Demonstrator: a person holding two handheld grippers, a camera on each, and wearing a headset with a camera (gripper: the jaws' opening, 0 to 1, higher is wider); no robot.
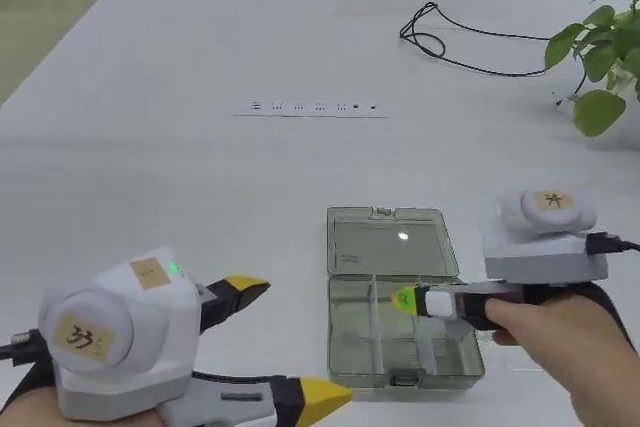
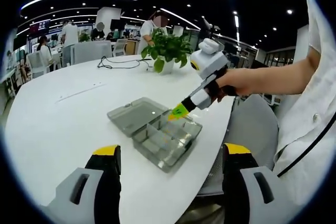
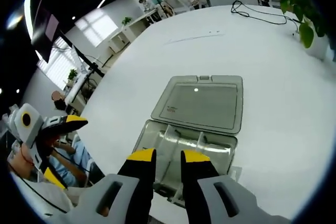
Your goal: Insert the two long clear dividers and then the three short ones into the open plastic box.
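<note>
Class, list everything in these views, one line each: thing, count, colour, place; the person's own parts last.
Table: one, white, under everything.
Plastic box: one, clear grey, open, near front edge.
Dividers: at least two, clear, standing inside the box.
Cable: one, black, far right.
Plant: one, green, right edge.
Socket strip: one, white, table centre.
Left gripper: one, yellow-tipped, open, left of box.
Right gripper: one, yellow-tipped, jaws nearly together over box.
Hand: one, holding right gripper.
</note>
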